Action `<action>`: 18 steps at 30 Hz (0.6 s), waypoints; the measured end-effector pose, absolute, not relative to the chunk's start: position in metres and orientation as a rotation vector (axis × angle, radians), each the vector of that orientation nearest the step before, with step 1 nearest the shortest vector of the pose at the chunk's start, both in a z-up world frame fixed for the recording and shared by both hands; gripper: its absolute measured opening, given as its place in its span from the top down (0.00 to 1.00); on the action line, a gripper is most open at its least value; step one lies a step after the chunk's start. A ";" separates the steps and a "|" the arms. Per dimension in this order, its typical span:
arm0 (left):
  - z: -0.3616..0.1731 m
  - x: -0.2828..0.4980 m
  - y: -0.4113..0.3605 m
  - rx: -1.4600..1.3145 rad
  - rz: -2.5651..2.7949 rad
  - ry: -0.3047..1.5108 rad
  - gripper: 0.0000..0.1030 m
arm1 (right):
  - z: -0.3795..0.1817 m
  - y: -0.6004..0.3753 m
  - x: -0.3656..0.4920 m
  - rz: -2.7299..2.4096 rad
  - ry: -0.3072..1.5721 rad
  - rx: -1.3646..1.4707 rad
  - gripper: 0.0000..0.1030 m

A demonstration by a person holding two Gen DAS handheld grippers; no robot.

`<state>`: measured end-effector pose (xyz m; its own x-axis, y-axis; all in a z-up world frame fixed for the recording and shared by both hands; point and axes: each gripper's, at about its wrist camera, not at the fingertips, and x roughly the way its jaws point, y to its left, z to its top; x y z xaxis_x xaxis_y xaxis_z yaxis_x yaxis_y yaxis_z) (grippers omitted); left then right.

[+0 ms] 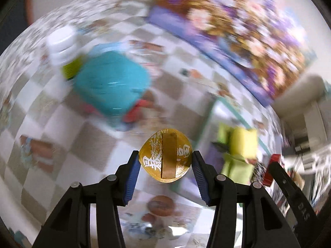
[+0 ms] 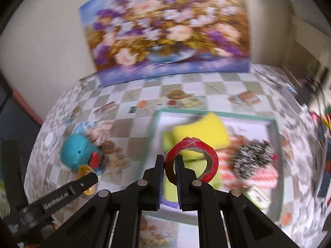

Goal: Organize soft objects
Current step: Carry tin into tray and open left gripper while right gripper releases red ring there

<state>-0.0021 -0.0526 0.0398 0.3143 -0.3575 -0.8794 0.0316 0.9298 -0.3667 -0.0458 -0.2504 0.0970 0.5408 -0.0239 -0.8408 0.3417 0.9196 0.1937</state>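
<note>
Seen through the right wrist camera, at the left side of the checkered tablecloth (image 2: 128,142): a teal plush toy (image 2: 79,152) with a red patch, lying on the cloth, blurred. Just beside it toward the near edge, the left gripper (image 1: 165,161) clamped on a gold foil-wrapped disc (image 1: 165,156) printed with white characters, pinched at both edges between the blue pads (image 1: 132,175) and held upright, off the cloth. Through the left wrist camera, beyond the disc, the same teal toy with a white-and-lime bottle-like shape (image 1: 64,51) next to it, too smeared to name. At the far edge of the cloth, leaning against the wall, a flower painting (image 2: 167,29) in purple, pink and gold. Right of the centre, a shallow white box (image 2: 276,144) with a teal rim, on the cloth. Inside the box: a yellow sponge-like pad (image 2: 204,132) toward the far left corner, overlapping a lime-green cloth (image 2: 194,165); farther right, a black-and-white speckled fluffy ball (image 2: 251,157) on a pink-and-white striped fabric (image 2: 266,176). Above the near left part of the box, the right gripper (image 2: 170,165) shut on a red glittery tape roll (image 2: 192,159), one finger outside the ring and the other through its hole, the roll raised over the green cloth. At the right edge, dark clutter, not clear enough to identify.
</note>
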 end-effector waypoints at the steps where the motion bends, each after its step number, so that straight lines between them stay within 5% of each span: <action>1: 0.042 -0.005 -0.060 -0.288 -0.293 1.230 0.50 | 0.097 -0.256 -0.049 -0.237 0.981 0.371 0.88; 18: 0.005 -0.027 -0.149 -0.037 -0.538 1.368 0.49 | 0.036 -0.295 -0.070 -0.294 1.148 0.576 0.85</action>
